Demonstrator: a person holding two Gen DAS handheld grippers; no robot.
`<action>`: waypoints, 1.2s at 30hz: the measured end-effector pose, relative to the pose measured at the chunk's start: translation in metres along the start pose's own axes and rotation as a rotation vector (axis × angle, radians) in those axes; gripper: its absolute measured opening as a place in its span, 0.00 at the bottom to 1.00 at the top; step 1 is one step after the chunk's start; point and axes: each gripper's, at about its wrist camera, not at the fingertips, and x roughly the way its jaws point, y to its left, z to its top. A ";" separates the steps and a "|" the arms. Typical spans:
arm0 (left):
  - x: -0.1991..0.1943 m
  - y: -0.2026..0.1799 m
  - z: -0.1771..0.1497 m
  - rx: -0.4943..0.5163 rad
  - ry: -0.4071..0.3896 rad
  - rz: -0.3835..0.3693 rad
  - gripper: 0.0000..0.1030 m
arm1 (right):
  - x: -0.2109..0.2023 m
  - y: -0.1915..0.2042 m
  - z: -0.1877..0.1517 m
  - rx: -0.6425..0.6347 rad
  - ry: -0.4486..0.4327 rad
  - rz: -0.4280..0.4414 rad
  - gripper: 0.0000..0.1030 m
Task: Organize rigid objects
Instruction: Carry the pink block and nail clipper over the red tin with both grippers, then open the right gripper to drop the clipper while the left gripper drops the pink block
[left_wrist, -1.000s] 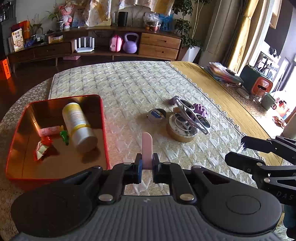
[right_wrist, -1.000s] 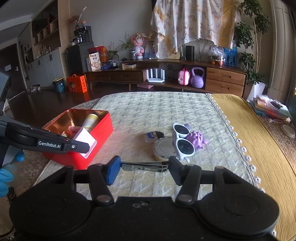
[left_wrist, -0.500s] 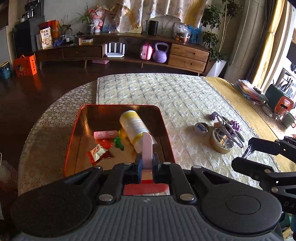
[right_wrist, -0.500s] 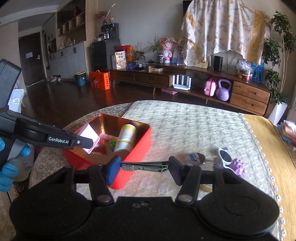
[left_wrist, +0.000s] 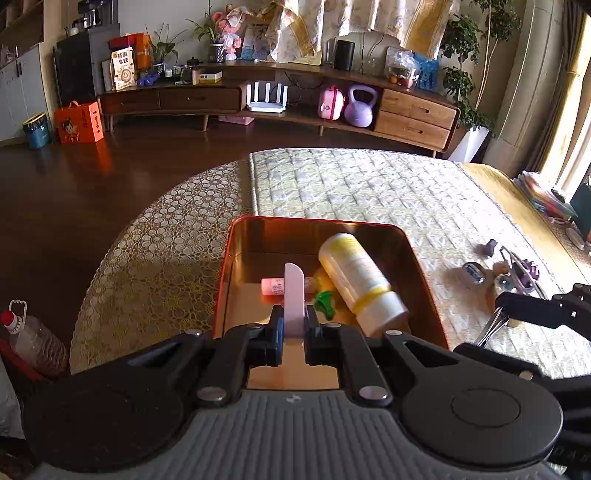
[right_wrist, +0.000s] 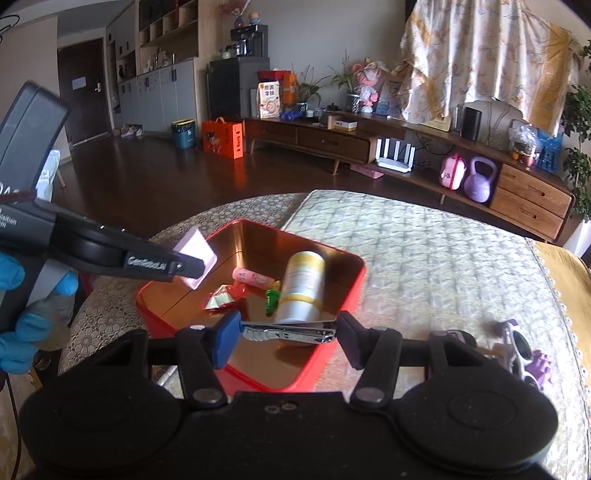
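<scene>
The flat pink plastic card (left_wrist: 294, 301) stood upright, clamped in the left gripper (left_wrist: 294, 334), directly above the red metal tin (left_wrist: 421, 258) at frame centre; the right gripper (right_wrist: 286, 334) pinched a silver nail clipper (right_wrist: 288, 332) crosswise.

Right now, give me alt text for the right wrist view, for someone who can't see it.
The right gripper holds a metal nail clipper crosswise over a red tin on a quilted table. The tin holds a yellow-and-white bottle, a pink tube and small wrappers. At left, the left gripper pinches a pink card.
</scene>
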 end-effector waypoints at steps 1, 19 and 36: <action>0.003 0.001 0.002 0.000 -0.002 0.005 0.10 | 0.005 0.003 0.001 -0.004 0.009 0.005 0.55; 0.069 0.010 0.033 0.016 0.034 0.011 0.10 | 0.066 0.021 0.006 0.033 0.170 0.037 0.55; 0.100 0.007 0.038 0.014 0.102 0.007 0.10 | 0.081 0.023 0.004 0.070 0.228 0.055 0.55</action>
